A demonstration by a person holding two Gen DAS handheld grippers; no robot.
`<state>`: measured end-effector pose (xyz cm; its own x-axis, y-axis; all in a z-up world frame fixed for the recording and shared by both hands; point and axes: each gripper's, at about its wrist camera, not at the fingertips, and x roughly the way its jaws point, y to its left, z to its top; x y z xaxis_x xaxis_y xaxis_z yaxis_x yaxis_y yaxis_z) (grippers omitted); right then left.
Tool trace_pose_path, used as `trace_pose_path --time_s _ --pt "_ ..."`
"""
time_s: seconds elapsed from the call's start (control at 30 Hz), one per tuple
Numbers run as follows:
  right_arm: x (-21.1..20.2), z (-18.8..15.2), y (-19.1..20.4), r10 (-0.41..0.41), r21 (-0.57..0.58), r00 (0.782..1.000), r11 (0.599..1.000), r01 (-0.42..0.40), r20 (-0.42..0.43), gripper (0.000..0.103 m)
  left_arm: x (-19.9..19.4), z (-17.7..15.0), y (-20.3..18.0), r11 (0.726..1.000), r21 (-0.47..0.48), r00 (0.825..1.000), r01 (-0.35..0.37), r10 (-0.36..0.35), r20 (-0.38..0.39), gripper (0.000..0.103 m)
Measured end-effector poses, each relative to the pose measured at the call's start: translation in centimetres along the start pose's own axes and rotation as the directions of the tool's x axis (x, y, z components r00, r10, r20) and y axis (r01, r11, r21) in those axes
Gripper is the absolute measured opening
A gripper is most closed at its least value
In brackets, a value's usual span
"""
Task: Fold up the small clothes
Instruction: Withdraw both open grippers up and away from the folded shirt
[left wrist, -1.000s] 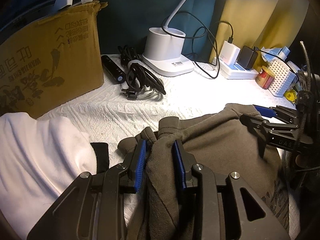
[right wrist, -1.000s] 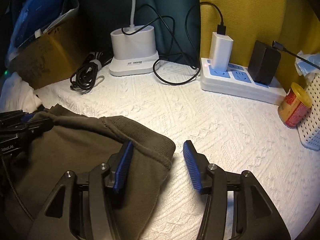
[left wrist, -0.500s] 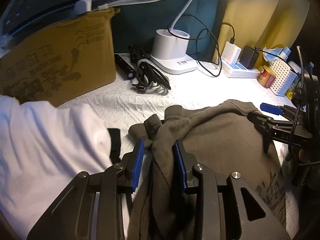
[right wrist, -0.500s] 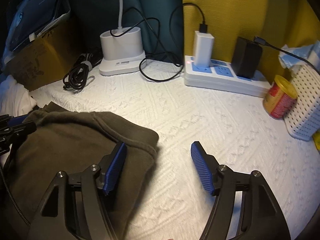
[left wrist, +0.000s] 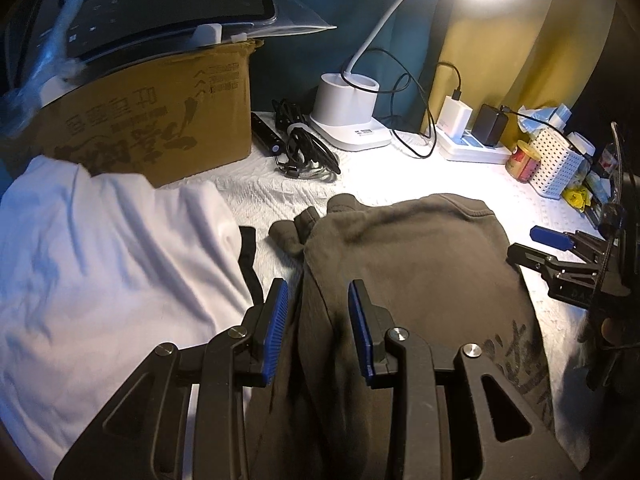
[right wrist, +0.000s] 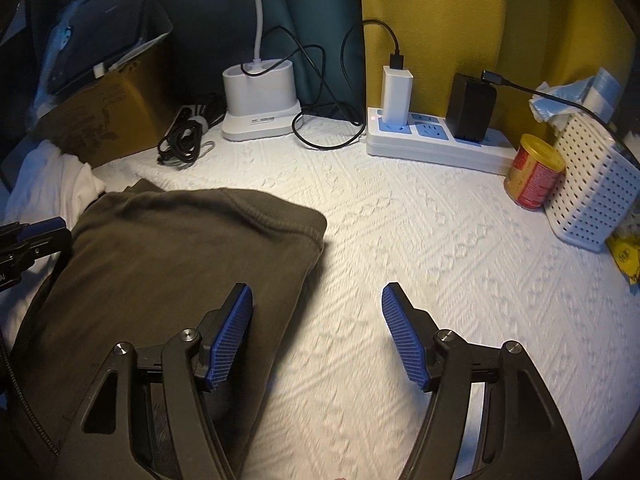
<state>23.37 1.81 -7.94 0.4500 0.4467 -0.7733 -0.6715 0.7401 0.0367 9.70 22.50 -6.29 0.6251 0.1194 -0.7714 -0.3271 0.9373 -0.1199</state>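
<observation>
A dark olive garment (left wrist: 420,264) lies folded and flat on the white textured cloth; it also shows in the right wrist view (right wrist: 168,248). My left gripper (left wrist: 318,328) is open above the garment's left edge and holds nothing. My right gripper (right wrist: 316,332) is open wide, with its left finger over the garment's right edge and its right finger over the bare cloth. The right gripper also shows at the right edge of the left wrist view (left wrist: 560,256). A white garment (left wrist: 100,264) lies to the left.
A cardboard box (left wrist: 152,120) with a tablet on top stands at the back left. A lamp base (right wrist: 260,108), coiled cables (right wrist: 186,136), a power strip (right wrist: 432,140), a red can (right wrist: 534,172) and a white perforated basket (right wrist: 592,196) line the back.
My left gripper has opened, let go of the olive garment and pulled back. The garment has settled flat. My right gripper has opened wider and drawn back.
</observation>
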Motion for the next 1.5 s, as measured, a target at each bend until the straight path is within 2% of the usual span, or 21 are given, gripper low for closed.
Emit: trace_pose_path --time_s 0.37,0.43,0.47,1.03,1.5 --pt "-3.2 -2.7 0.6 0.008 0.002 1.0 1.0 -0.008 0.012 0.071 -3.1 -2.0 -1.7 1.0 -0.002 1.0 0.018 -0.018 0.022 0.034" --pt "-3.8 -3.2 0.7 0.009 0.002 1.0 1.0 -0.01 0.014 0.071 -3.6 -2.4 -2.1 1.0 -0.004 0.999 0.02 -0.02 0.028 0.052" --pt "-4.0 -3.4 0.8 0.01 0.002 1.0 1.0 -0.01 0.015 0.071 -3.9 -2.6 -2.3 1.0 -0.009 0.999 0.022 -0.022 0.033 0.055" --pt "-9.0 -8.1 0.1 0.005 0.048 0.999 0.999 -0.007 0.046 0.071 -7.6 -5.4 -6.6 0.998 0.03 0.995 0.062 -0.064 0.072 0.055" --pt "-14.1 -11.2 -2.5 -0.059 0.118 0.993 0.992 0.047 0.105 0.071 -10.2 -6.1 -11.6 0.987 0.12 0.985 0.111 -0.125 0.12 0.055"
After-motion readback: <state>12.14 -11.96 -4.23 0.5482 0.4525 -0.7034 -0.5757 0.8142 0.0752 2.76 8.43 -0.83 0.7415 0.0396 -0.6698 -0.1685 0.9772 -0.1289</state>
